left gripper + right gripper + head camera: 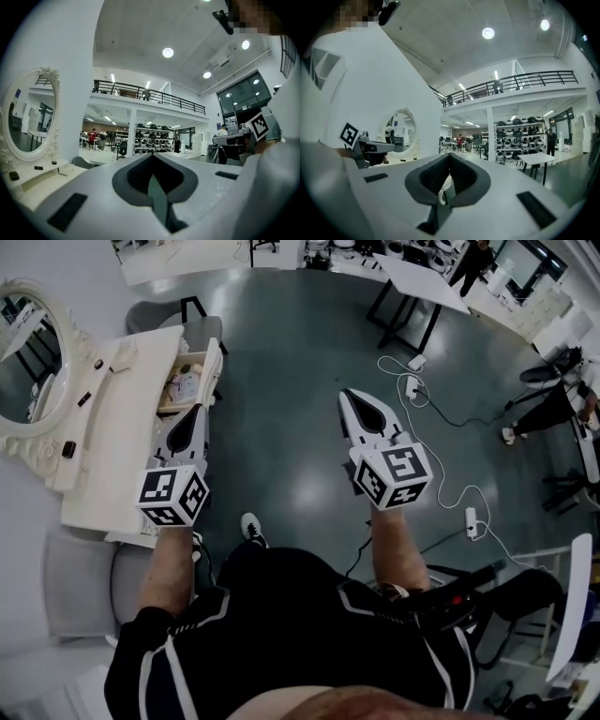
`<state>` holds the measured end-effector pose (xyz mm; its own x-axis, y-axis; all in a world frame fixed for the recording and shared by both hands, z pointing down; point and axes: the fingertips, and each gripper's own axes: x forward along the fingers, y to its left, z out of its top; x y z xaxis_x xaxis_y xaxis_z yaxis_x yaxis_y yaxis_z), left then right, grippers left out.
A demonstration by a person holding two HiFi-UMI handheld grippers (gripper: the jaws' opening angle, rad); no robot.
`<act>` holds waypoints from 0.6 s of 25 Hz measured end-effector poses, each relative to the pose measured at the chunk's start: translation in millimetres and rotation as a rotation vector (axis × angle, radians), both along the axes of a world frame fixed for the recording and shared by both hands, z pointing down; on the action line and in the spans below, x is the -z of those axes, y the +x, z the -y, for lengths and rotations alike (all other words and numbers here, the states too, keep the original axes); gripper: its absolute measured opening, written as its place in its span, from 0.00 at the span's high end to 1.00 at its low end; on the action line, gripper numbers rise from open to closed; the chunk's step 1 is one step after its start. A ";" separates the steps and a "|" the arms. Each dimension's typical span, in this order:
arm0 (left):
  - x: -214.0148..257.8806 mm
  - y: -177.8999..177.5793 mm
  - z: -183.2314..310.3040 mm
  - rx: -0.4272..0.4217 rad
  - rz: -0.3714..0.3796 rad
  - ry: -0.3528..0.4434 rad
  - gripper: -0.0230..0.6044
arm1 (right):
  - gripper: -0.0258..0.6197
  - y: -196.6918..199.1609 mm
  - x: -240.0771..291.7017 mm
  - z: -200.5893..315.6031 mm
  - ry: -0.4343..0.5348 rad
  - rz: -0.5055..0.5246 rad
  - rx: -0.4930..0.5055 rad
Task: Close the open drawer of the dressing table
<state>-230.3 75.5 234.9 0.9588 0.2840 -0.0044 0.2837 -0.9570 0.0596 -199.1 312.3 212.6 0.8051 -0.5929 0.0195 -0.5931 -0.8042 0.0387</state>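
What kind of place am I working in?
Likely a large open lab or workshop, not a home: the white dressing table with its oval mirror stands on a polished floor, with stocked shelving racks, a railed mezzanine and loose cables around.

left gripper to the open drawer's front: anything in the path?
Nothing visible. The left gripper, jaws together and empty, sits just short of the drawer, with no object between them. The small items appear to lie inside the drawer, not across its way back into the dressing table.

white dressing table (122, 451) carries an oval mirror (28, 362) and small dark items (68, 449).
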 end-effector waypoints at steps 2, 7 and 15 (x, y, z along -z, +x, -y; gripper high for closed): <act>-1.3 17.2 10.8 0.001 0.003 0.006 0.96 | 0.95 17.5 -1.0 10.9 -0.008 0.002 0.004; -6.1 54.9 44.8 0.027 0.011 0.011 0.96 | 0.95 58.9 -11.1 43.7 -0.016 0.017 0.022; -6.7 105.6 95.0 0.028 0.015 0.010 0.96 | 0.95 117.1 -17.5 96.1 -0.003 0.045 0.038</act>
